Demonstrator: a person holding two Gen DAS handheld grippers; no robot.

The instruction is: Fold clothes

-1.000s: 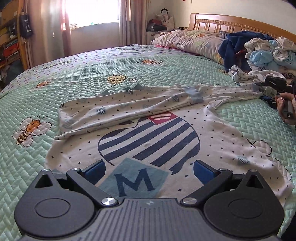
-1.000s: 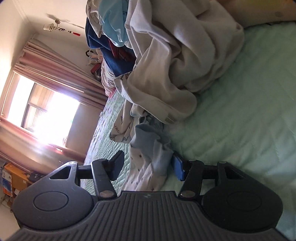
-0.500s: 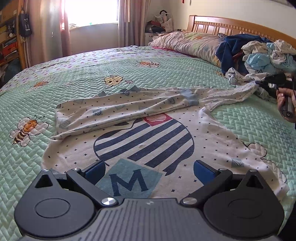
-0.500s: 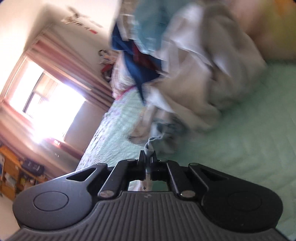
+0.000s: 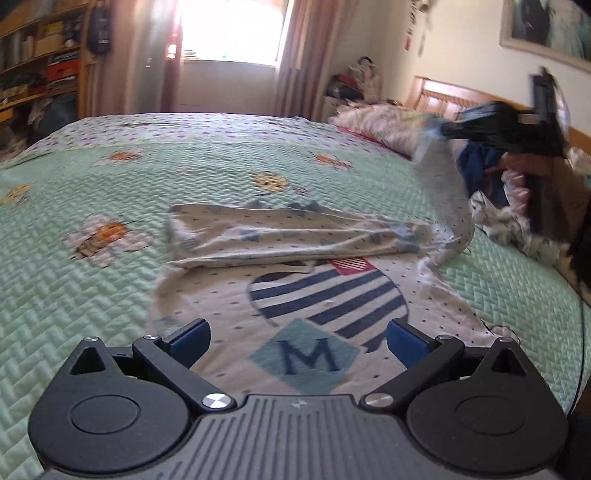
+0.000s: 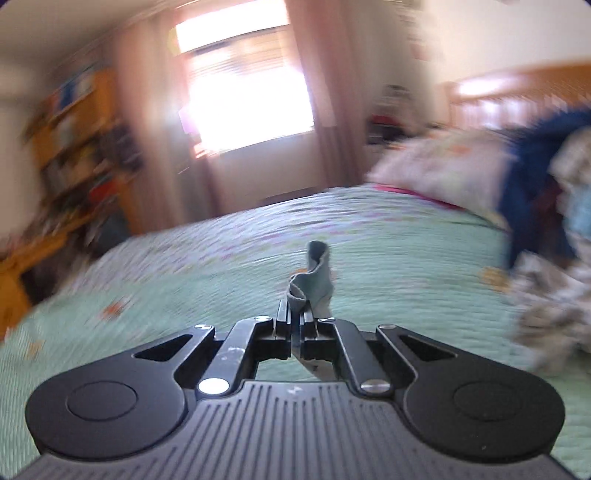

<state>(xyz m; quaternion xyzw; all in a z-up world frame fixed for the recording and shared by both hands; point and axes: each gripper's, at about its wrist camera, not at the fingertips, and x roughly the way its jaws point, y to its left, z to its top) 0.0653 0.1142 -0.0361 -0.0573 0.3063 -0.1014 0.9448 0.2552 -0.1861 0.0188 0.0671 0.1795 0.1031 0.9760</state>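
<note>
A wide bed with a mint-green quilted cover printed with bees and ladybirds point(image 5: 92, 295) carries everything. Directly ahead of the open left claw point(image 5: 299, 343) lies a white star-dotted cotton top with a navy-striped heart and an M patch point(image 5: 325, 295). Far ahead to the right sit a floral pillow point(image 5: 380, 125) and a heap of unfolded clothes point(image 5: 509, 218)

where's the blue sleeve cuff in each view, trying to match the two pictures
Left wrist: sleeve cuff upper right, blurred, at the tip of the right gripper.
Right wrist: centre, sticking up from the shut jaws.
Shared landmark: bright window.
</note>
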